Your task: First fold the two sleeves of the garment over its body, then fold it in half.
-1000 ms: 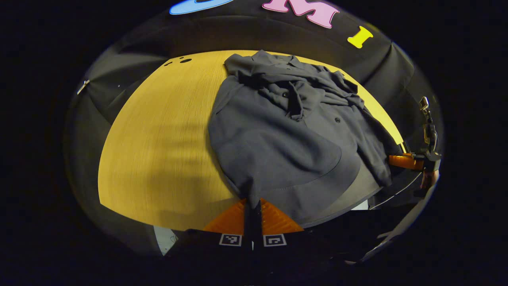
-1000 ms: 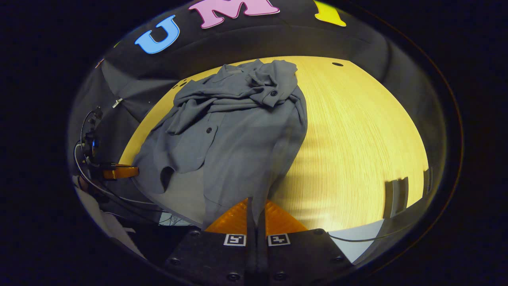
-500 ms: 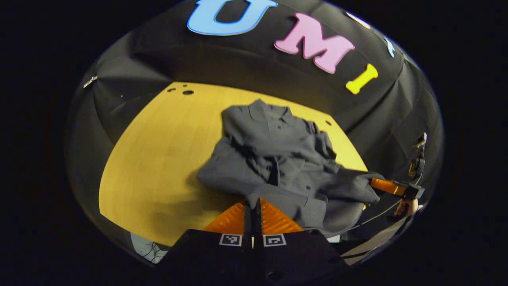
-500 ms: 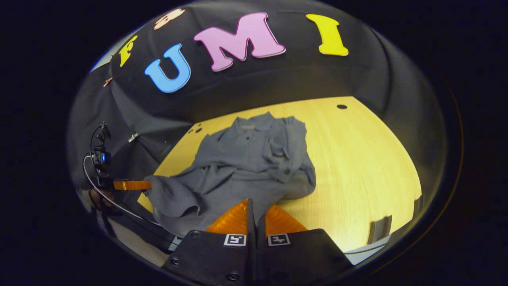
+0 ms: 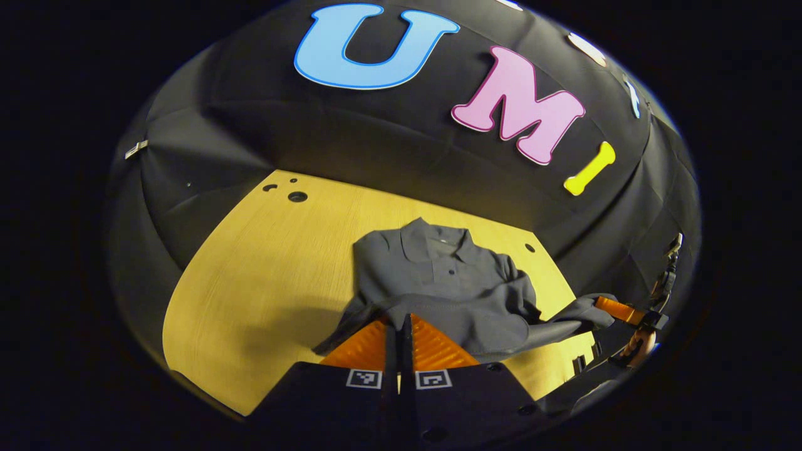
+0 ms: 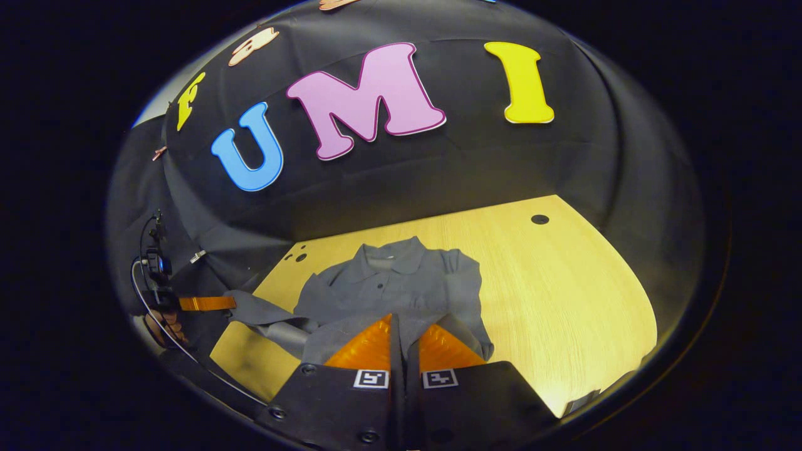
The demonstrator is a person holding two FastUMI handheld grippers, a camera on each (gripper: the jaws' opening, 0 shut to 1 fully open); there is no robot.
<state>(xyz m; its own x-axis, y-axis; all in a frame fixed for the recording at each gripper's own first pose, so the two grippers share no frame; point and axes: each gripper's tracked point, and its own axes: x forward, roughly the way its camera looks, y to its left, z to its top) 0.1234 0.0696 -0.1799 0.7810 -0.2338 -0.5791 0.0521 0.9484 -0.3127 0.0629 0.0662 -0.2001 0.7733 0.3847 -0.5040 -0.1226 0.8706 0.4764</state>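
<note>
Grey garment on wooden table, hem clamped in left gripper and right gripper.

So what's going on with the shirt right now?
A person is working a grey shirt on the wooden table with both grippers. The left gripper and right gripper each have their fingers shut on the hem edge, holding it raised toward the collar. The sleeves look already folded in over the body, and the fold in half is under way, with the hem not yet laid down.
</note>
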